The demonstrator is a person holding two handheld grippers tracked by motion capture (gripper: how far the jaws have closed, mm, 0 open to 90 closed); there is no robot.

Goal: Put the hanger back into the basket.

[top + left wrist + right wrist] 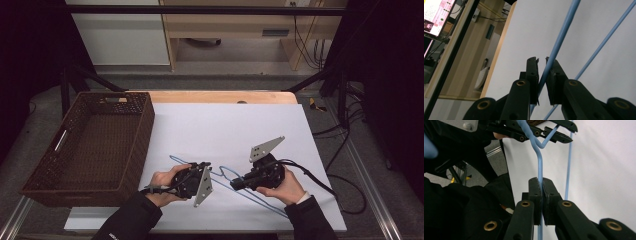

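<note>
On the white sheet (235, 125) that covers the bench lies a blue wire hanger (222, 175), toward the near edge and about midway between the sheet's left and right edges. Both tongs have hold of it. The right gripper (235, 183) is closed tight on one wire of the hanger — in the right gripper view the jaws meet around the blue wire (540, 170), which rises from them and bends toward the other tool. The left gripper (205, 165) has its jaws drawn nearly together on a straight blue wire (559, 42); in the left gripper view that wire runs up between the pads with only a sliver of gap beside it, and a second blue wire (606, 40) passes to the right, apart from the jaws.

A brown wicker basket (145, 130) stands at the sheet's left edge, its right wall just beside the left hand (162, 182). The far half of the sheet and its right side are bare — open room beyond and to the right of the right hand (287, 187). The hanger's lowest wire reaches close to the near edge.
</note>
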